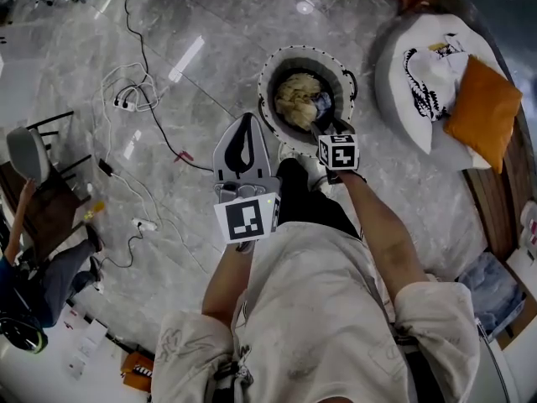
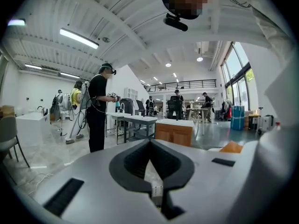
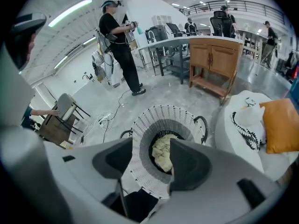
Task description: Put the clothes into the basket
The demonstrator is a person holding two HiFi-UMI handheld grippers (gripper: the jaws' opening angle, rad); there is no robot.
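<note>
Clothes (image 3: pixel 161 155) (cream fabric) are seen in the basket (image 3: pixel 163 113); right gripper (image 3: pixel 152 146) is held open above, left gripper (image 2: pixel 150 143) closed, empty.

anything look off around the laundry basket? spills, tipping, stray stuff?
Nothing is spilled or tipped: the basket stands upright with a pale yellow garment inside. The only untidy thing is the loose cables, white and black, sprawled over the floor to the basket's left in the head view.
</note>
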